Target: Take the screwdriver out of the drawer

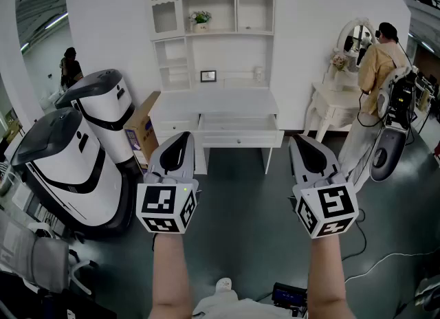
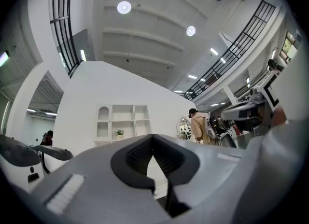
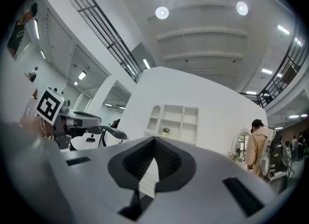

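Observation:
A white desk (image 1: 213, 102) stands against the far wall, and its middle drawer (image 1: 237, 132) is pulled open. From this distance I see no screwdriver in the drawer. I hold both grippers up in front of me, well short of the desk and tilted slightly upward. The left gripper (image 1: 180, 139) has its jaws together with nothing between them, and its own view shows the tips (image 2: 153, 139) meeting. The right gripper (image 1: 303, 141) is likewise shut and empty, with its tips (image 3: 154, 142) closed. The desk's hutch (image 2: 123, 120) (image 3: 176, 121) shows ahead in both gripper views.
Two large white-and-black machines (image 1: 103, 111) (image 1: 58, 166) and a cardboard box (image 1: 141, 132) stand at the left. At the right, a person (image 1: 380, 63) stands by a white vanity table (image 1: 335, 104) next to more equipment (image 1: 388, 149). Cables (image 1: 385, 259) lie on the dark floor.

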Available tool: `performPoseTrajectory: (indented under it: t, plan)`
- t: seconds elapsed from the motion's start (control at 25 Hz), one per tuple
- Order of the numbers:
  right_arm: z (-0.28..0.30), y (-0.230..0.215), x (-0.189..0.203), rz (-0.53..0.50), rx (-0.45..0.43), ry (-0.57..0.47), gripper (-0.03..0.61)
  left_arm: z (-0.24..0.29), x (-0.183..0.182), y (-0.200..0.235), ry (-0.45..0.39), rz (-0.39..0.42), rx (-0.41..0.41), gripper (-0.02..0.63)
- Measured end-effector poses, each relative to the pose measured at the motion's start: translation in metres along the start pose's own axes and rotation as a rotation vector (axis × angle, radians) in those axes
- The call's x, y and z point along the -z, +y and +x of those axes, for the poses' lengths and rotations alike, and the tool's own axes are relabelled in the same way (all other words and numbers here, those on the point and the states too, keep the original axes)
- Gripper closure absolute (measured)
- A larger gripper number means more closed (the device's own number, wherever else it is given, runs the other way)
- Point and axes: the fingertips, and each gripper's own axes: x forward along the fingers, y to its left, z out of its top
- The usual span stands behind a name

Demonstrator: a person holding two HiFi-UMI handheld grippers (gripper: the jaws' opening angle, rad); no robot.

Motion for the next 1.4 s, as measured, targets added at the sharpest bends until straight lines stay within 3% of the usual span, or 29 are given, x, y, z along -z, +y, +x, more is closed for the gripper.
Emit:
performPoseTrajectory:
  t: [0.24, 0.44, 0.64, 0.84, 1.08, 1.4]
  plan:
    - [0.062, 0.006, 0.015, -0.001, 0.013, 0.006, 0.571, 0.043, 0.02, 0.04, 0.001, 0.008, 0.016, 0.606]
    - [0.102, 0.015, 0.022, 0.091, 0.019, -0.032, 0.571, 0.064, 0.035, 0.073, -0.015, 0.017, 0.052, 0.606]
    - [0.125, 0.028, 0.036, 0.046, 0.033, 0.003, 0.571, 0.072, 0.045, 0.104, -0.047, -0.023, -0.004, 0.606]
    - [0.144, 0.028, 0.035, -0.012, 0.084, -0.002, 0.571, 0.083, 0.061, 0.121, -0.005, -0.025, -0.016, 0.606]
    - [0.185, 0.039, 0.033, 0.006, 0.002, -0.001, 0.571, 0.111, 0.074, 0.134, 0.012, -0.026, -0.005, 0.606]
    - [0.251, -0.01, 0.071, 0.074, 0.031, -0.005, 0.571, 0.182, 0.109, 0.149, 0.071, -0.057, -0.007, 0.606]
